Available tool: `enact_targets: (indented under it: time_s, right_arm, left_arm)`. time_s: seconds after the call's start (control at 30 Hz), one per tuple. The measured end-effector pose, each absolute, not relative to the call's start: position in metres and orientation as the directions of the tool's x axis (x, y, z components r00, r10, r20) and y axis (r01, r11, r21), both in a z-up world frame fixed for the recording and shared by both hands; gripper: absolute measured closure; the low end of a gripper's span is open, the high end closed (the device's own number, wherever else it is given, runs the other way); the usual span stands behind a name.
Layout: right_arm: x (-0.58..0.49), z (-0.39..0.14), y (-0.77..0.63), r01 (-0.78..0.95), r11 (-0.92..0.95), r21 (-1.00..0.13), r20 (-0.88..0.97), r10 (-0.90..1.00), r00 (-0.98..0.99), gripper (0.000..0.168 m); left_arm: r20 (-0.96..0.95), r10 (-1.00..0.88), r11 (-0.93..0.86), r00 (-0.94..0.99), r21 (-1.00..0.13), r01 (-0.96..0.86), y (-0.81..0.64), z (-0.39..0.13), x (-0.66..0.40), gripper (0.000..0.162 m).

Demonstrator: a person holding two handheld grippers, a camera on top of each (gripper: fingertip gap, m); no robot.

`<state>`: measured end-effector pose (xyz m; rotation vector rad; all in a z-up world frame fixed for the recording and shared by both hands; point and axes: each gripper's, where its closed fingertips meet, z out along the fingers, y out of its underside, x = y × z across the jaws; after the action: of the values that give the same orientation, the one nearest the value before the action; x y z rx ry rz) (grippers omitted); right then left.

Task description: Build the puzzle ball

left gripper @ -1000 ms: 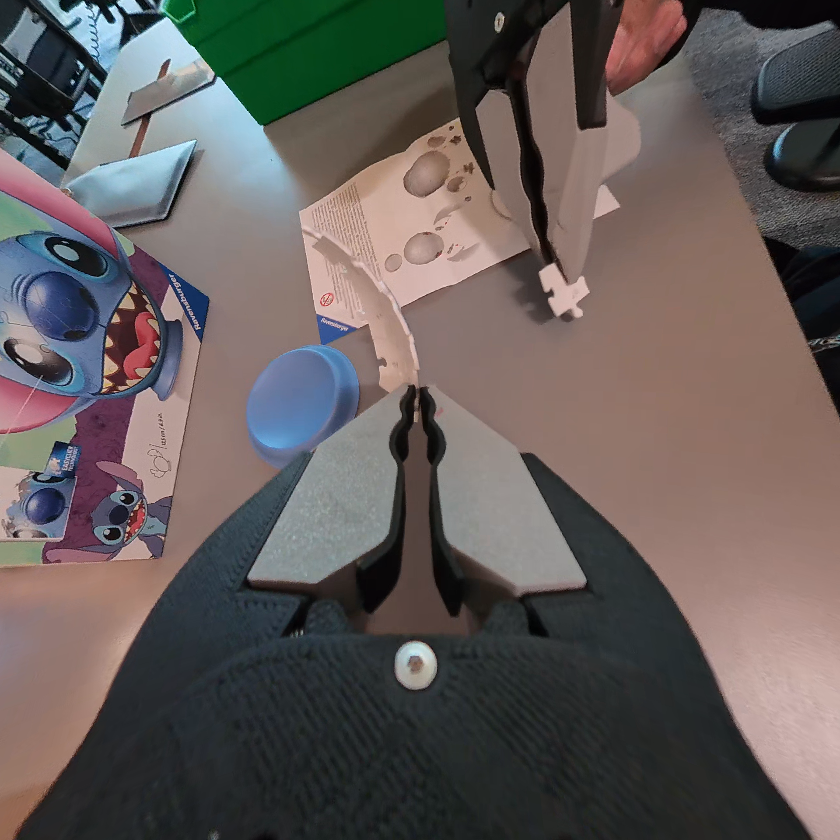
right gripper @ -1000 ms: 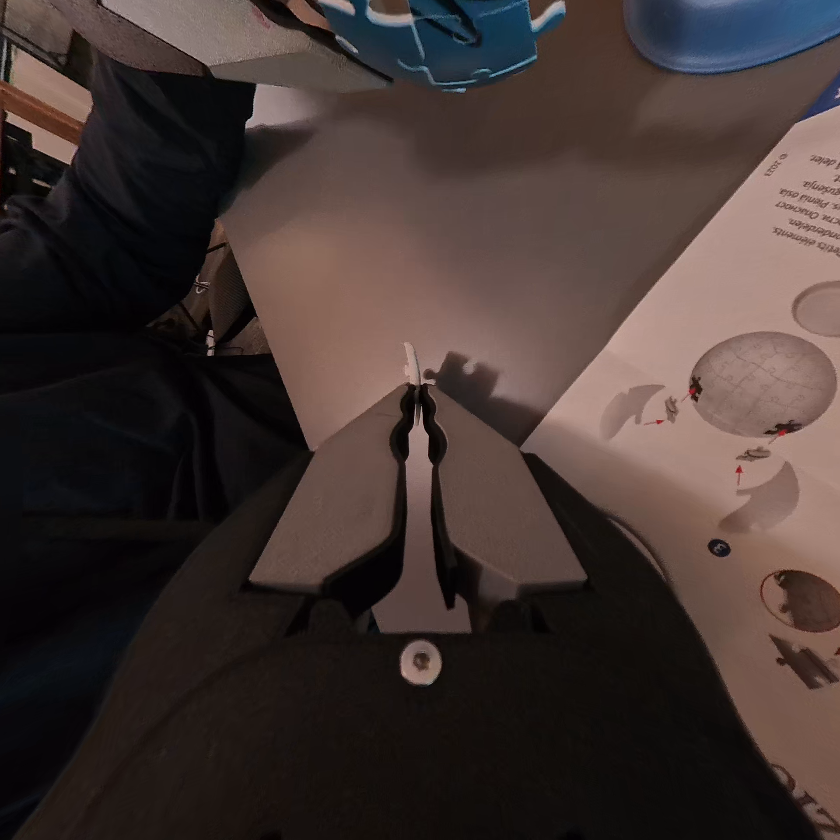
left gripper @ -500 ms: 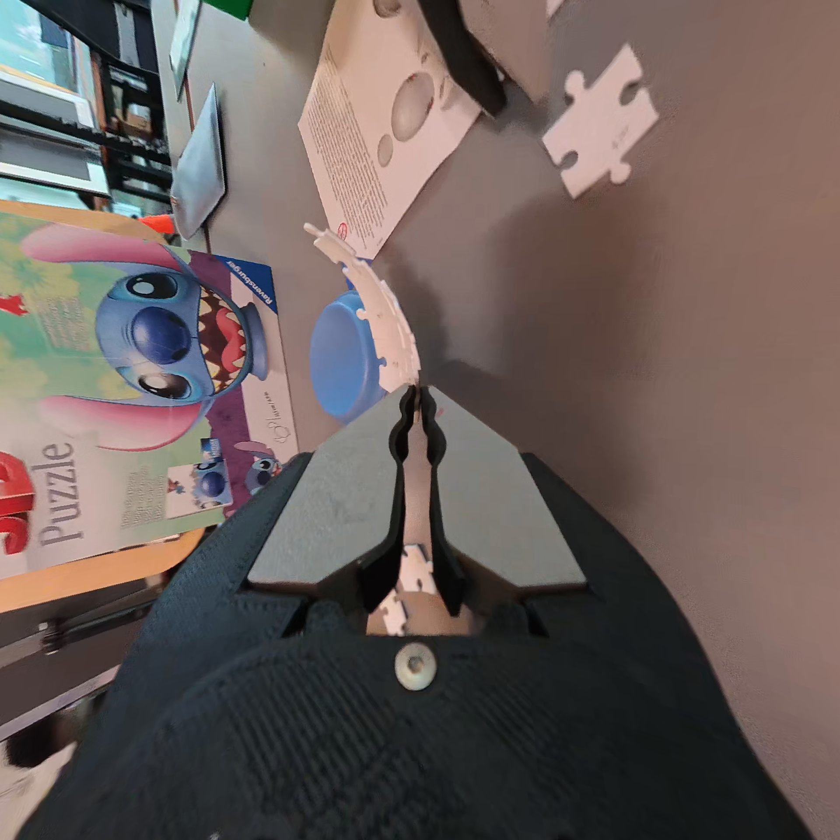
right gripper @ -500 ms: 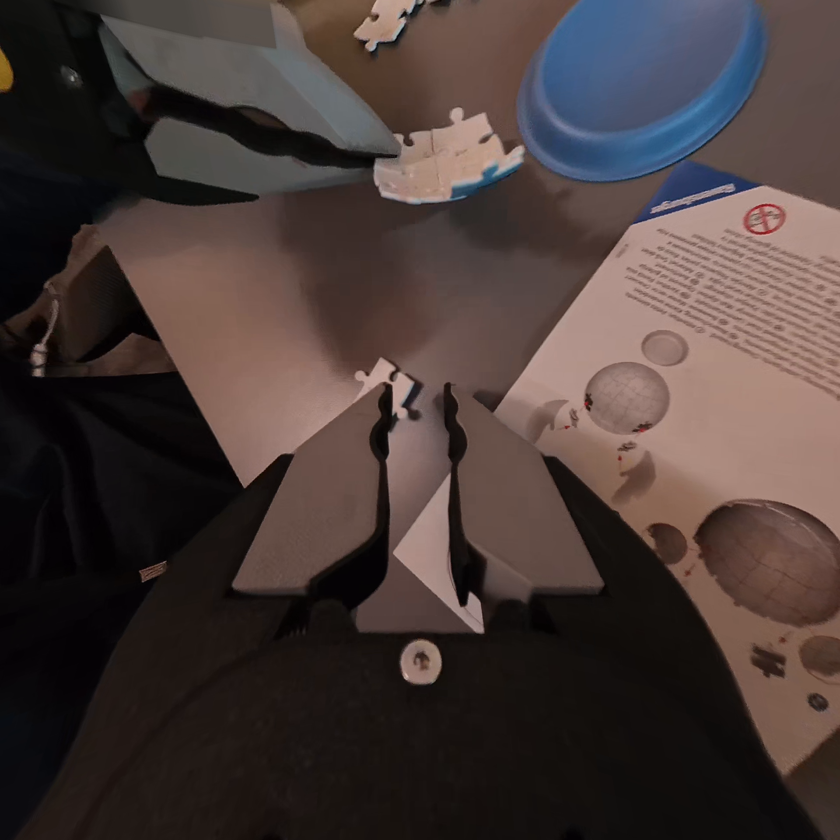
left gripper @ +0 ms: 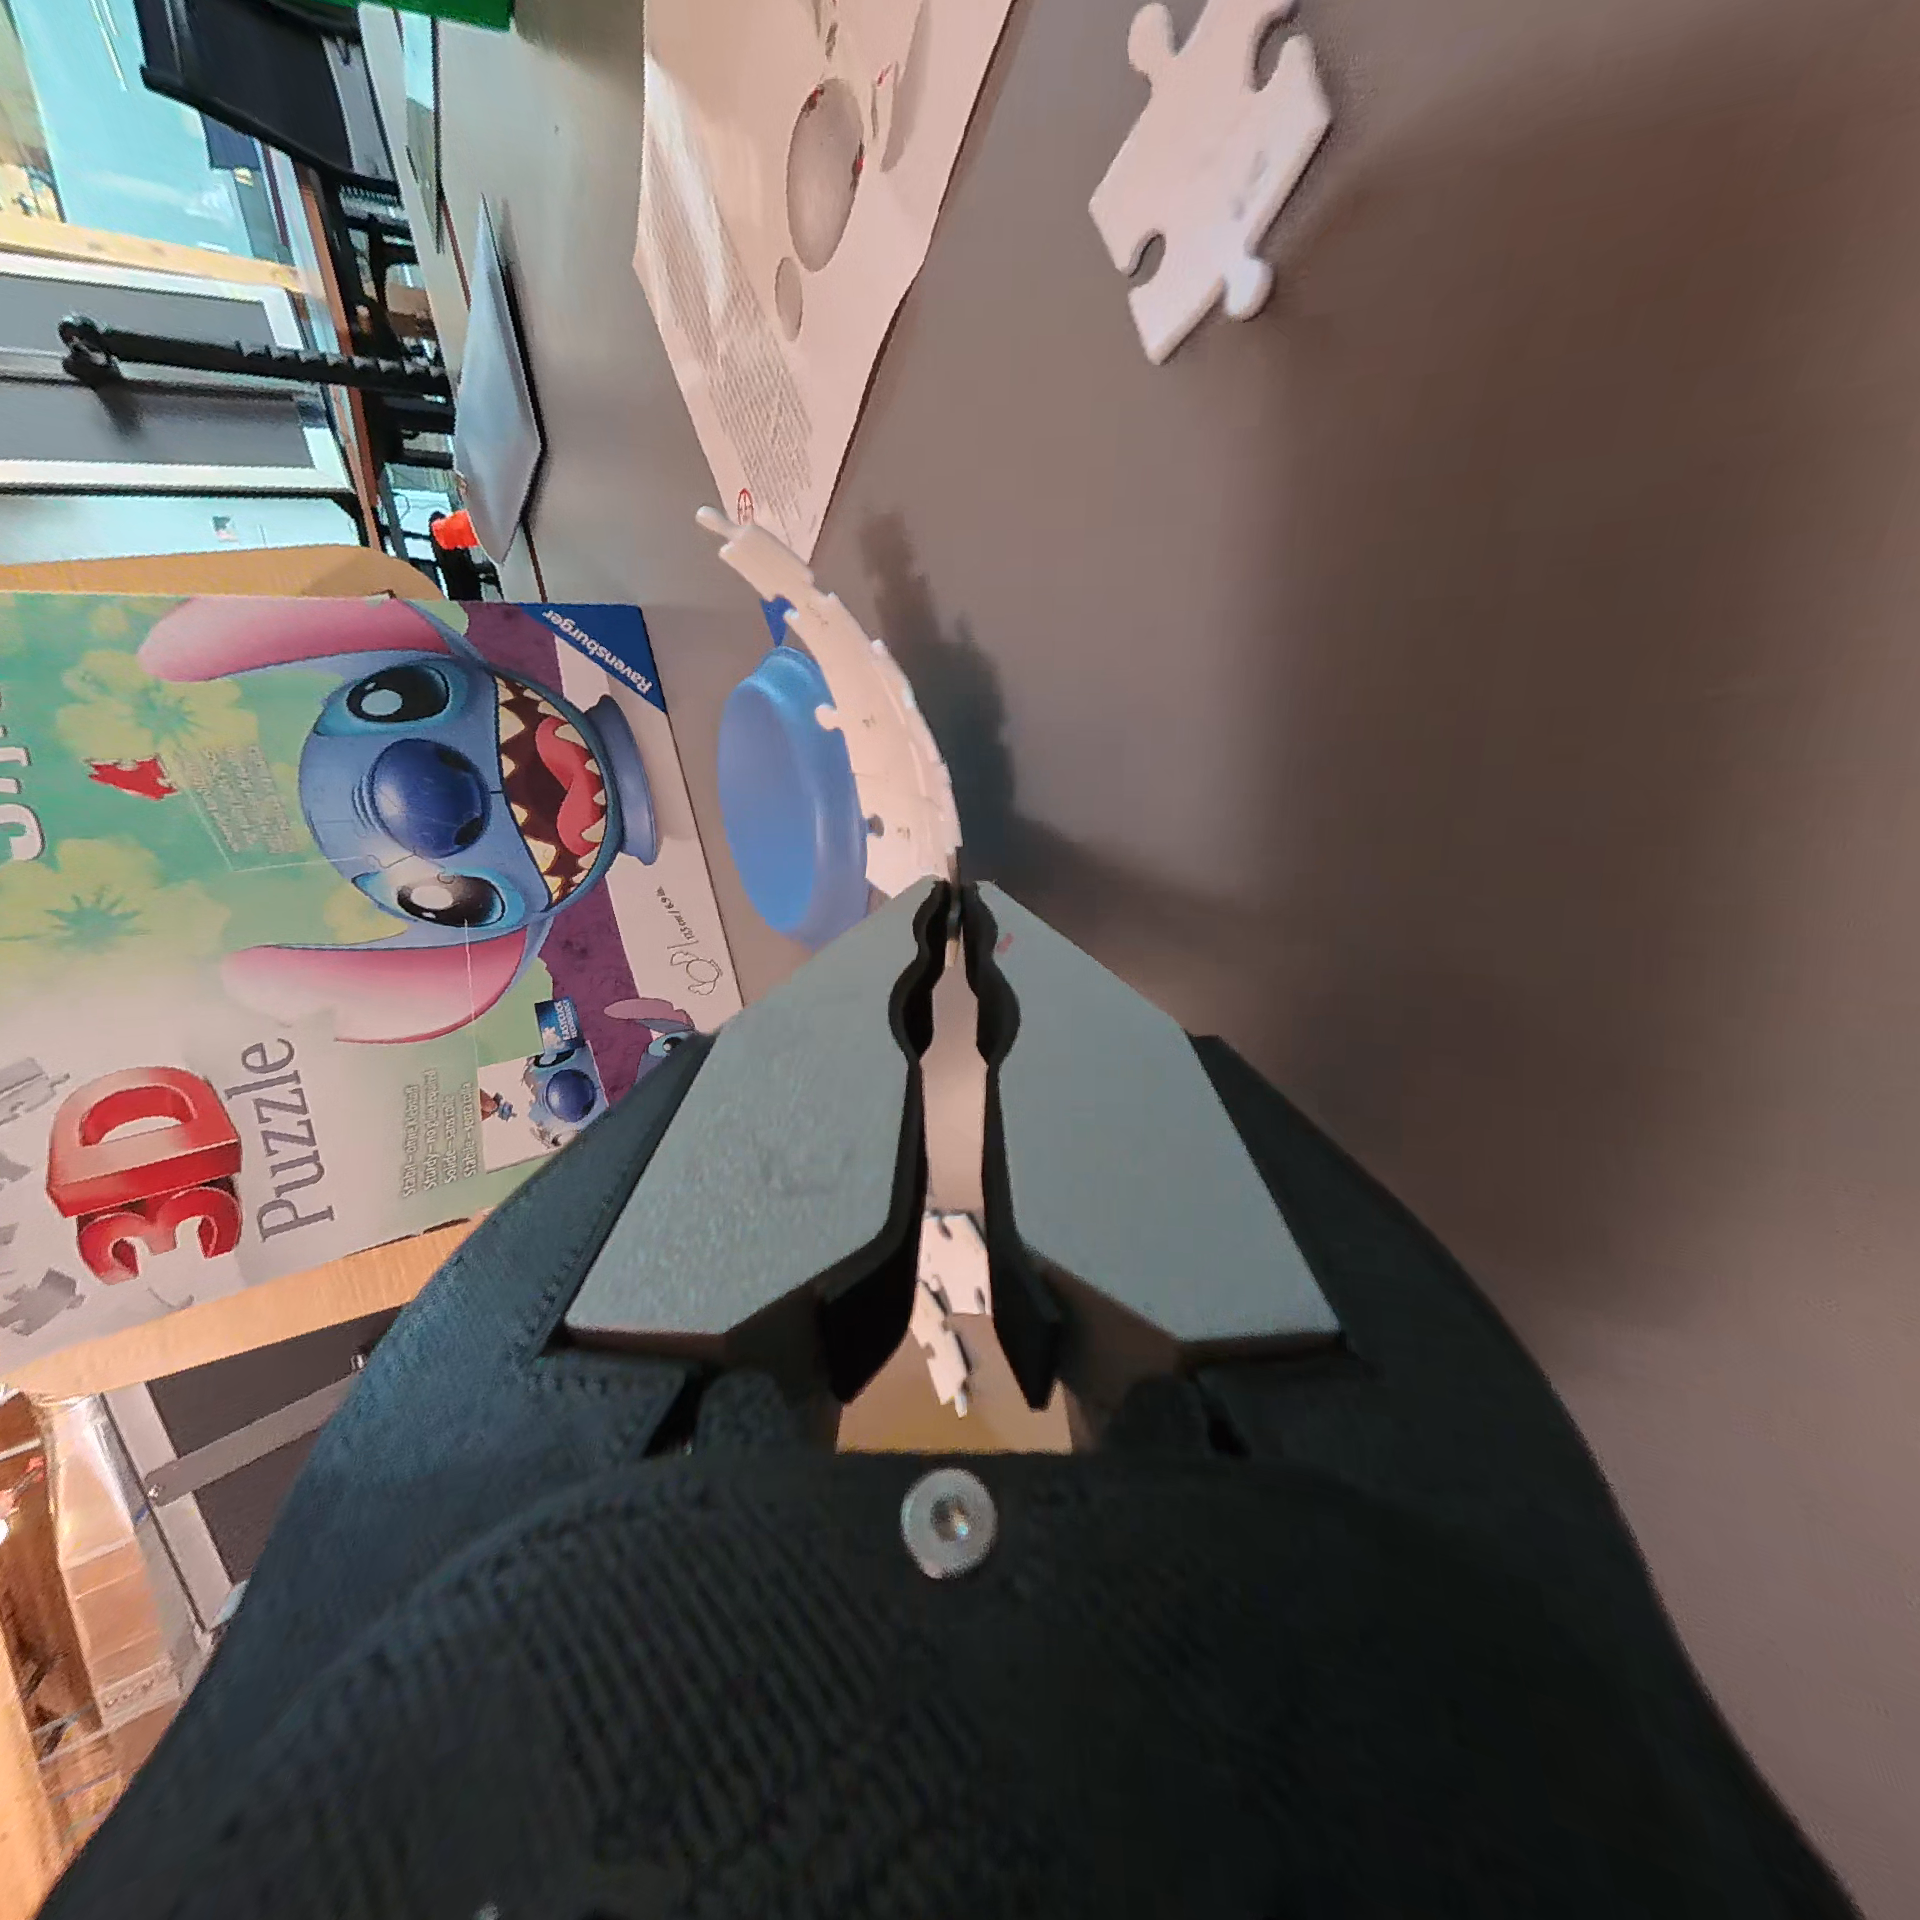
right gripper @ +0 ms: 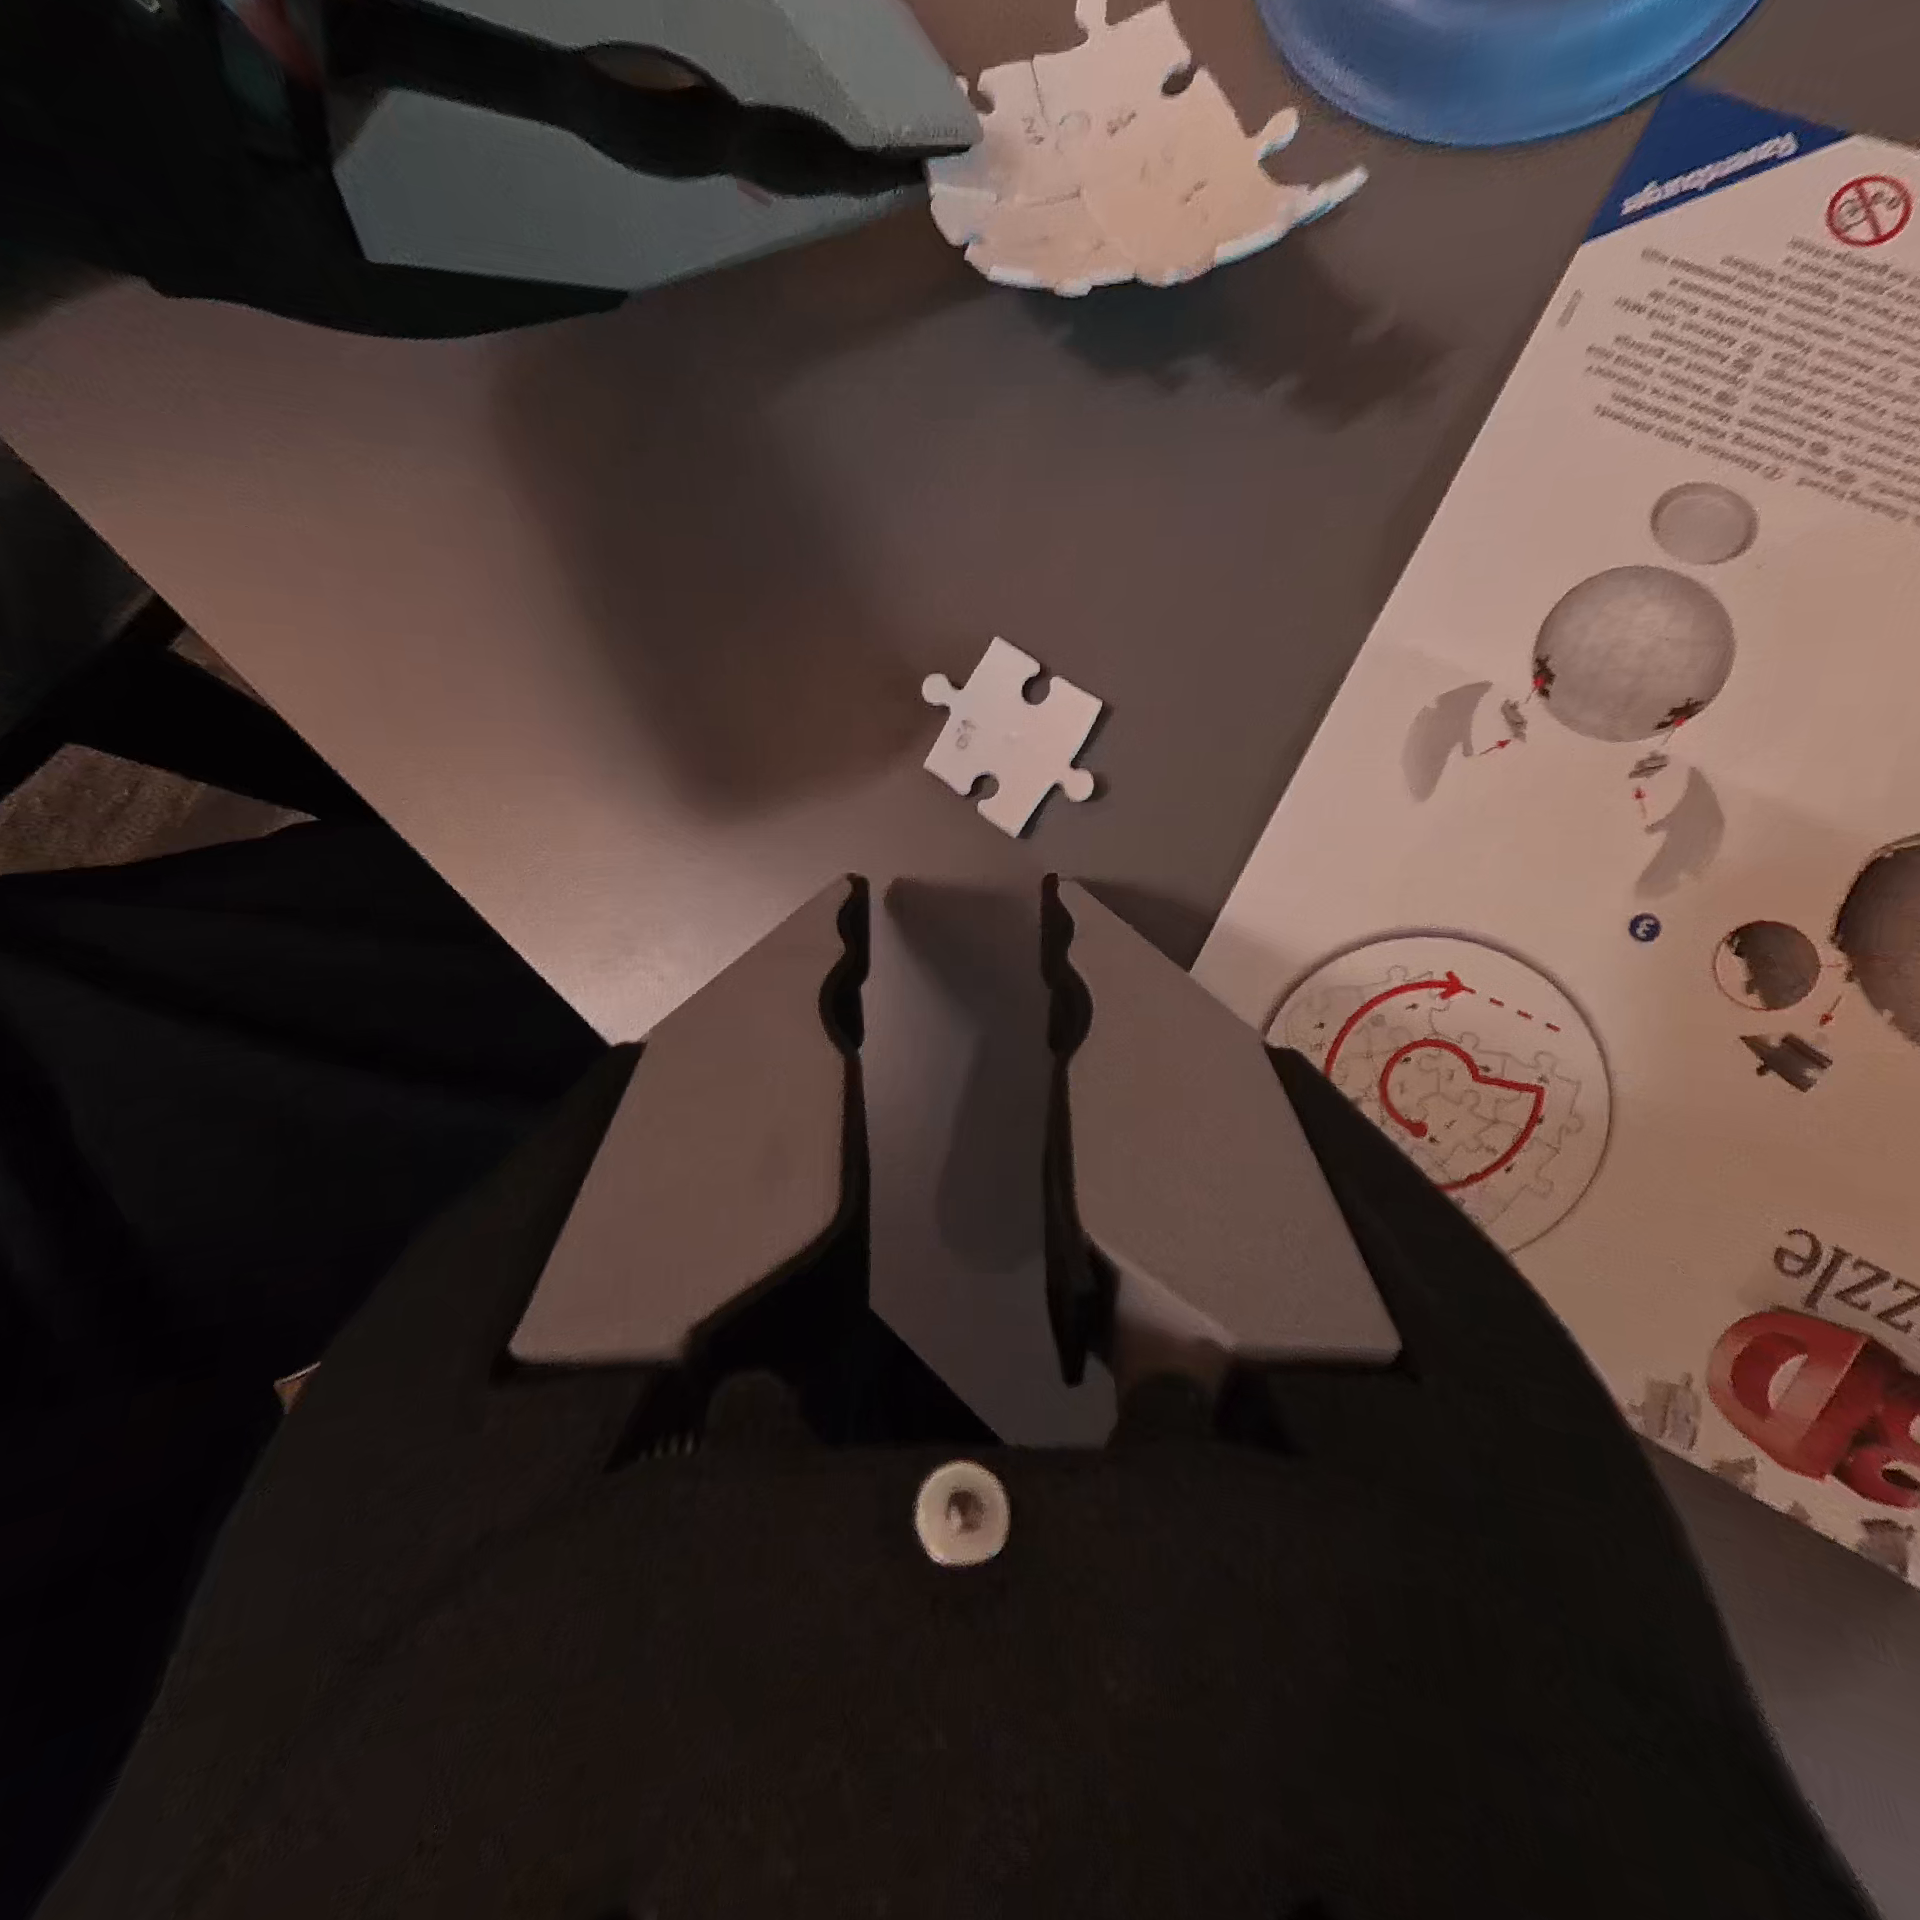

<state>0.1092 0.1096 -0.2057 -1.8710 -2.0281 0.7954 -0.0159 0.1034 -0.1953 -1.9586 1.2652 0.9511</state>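
Your right claw (right gripper: 951,899), spread and empty, hovers with the loose puzzle piece (right gripper: 1013,736) flat on the table just ahead of its tips, while your left claw (left gripper: 954,902) pinches the curved shell (left gripper: 878,717).

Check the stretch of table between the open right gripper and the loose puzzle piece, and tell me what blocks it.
Nothing visible does. The right gripper hangs open above bare table, and the loose puzzle piece lies flat just ahead of its fingertips. The instruction sheet lies off to one side, and the left gripper holds the curved puzzle section farther off.
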Motion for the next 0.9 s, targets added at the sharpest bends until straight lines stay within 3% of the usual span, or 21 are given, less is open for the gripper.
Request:
enact_targets:
  time_s: [0.4,0.73,0.9]
  right_arm:
    - [0.083,-0.205,0.117,0.784,0.087,-0.615,-0.153,0.962,-0.226,0.135]
    - [0.092,-0.208,0.132,0.738,0.311,-0.599,0.059,0.936,-0.346,0.138]
    - [0.092,-0.208,0.131,0.721,0.331,-0.609,0.067,0.927,-0.369,0.134]
  left_arm:
    - [-0.808,-0.496,-0.388,0.317,-0.121,-0.914,0.096,-0.202,-0.024,0.162]
    - [-0.805,-0.494,-0.388,0.329,-0.134,-0.912,0.094,-0.203,-0.023,0.162]
    - [-0.805,-0.494,-0.386,0.329,-0.136,-0.912,0.094,-0.203,-0.022,0.162]
